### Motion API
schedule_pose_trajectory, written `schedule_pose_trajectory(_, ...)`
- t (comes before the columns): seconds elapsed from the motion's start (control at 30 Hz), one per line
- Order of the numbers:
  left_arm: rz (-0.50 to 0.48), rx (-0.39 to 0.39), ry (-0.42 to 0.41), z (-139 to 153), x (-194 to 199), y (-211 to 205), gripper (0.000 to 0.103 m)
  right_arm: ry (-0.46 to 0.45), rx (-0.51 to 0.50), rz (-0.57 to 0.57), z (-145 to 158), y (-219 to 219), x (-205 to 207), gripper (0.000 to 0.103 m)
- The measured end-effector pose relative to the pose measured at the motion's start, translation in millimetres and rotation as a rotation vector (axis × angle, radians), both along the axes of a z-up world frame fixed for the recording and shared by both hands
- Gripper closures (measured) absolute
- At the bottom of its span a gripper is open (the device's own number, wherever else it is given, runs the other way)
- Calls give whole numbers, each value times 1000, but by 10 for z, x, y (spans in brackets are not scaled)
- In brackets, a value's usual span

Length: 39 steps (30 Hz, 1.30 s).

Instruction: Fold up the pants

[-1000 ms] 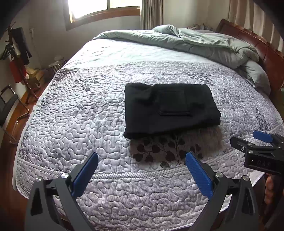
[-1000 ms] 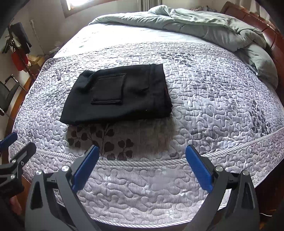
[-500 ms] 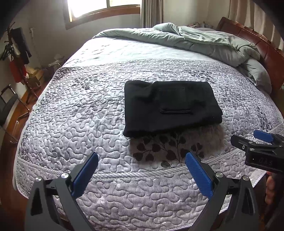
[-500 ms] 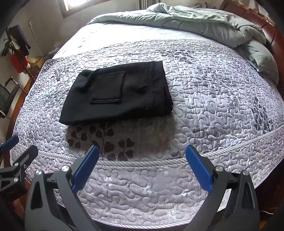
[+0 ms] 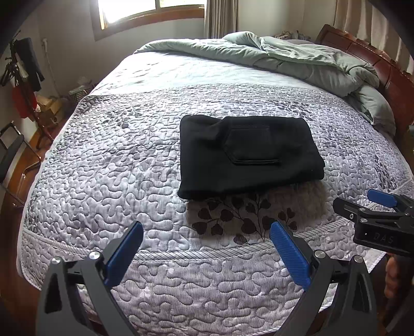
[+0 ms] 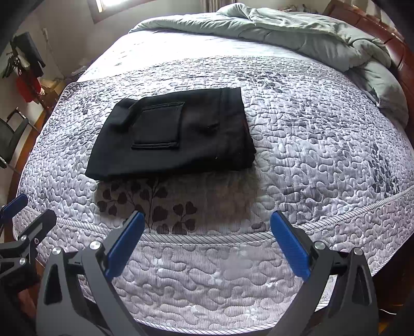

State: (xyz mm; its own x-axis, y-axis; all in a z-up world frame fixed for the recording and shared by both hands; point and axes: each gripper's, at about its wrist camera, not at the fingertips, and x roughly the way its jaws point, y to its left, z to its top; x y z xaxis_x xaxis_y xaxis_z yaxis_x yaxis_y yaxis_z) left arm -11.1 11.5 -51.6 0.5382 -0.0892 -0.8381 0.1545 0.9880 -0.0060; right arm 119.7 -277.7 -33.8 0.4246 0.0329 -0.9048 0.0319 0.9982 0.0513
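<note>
1. Left wrist view: the black folded pants (image 5: 248, 155) lie in a flat rectangular bundle w/ a patch pocket on top, on the grey quilted bedspread (image 5: 108, 165), roughly mid-bed and a bit to the right of centre from this angle.
2. Left gripper (image 5: 207, 252), black frame w/ blue ribbed pads, is spread wide w/ nothing between the fingers. It hangs over the near edge of the bed, well apart from the pants.
3. Same view, far right: the right gripper (image 5: 362, 204) pokes in sideways. Only part of it shows here, so can't judge its opening from this cam.
4. Right wrist view: the right gripper (image 6: 208, 241) is also wide open and empty, over the corded border of the bedspread (image 6: 323, 160).
5. Pants (image 6: 176, 134) sit left of centre here, just beyond a brown leaf print (image 6: 152, 204) on the quilt. Folded edges look tidy, one small flap at the top left corner.
6. Left gripper (image 6: 23, 214) peeks in at the lower left edge.
7. Bg: rumpled sage-green duvet (image 5: 297, 59) piled by the dark wooden headboard (image 5: 375, 62), and a window (image 5: 145, 10) on the far wall.
</note>
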Motion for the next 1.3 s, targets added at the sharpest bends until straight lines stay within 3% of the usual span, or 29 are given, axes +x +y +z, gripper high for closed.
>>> schedule_pose_trajectory(1.3, -5, 9, 39, -121, 38, 7, 4, 33, -6, -1, -124, -11, 16, 6)
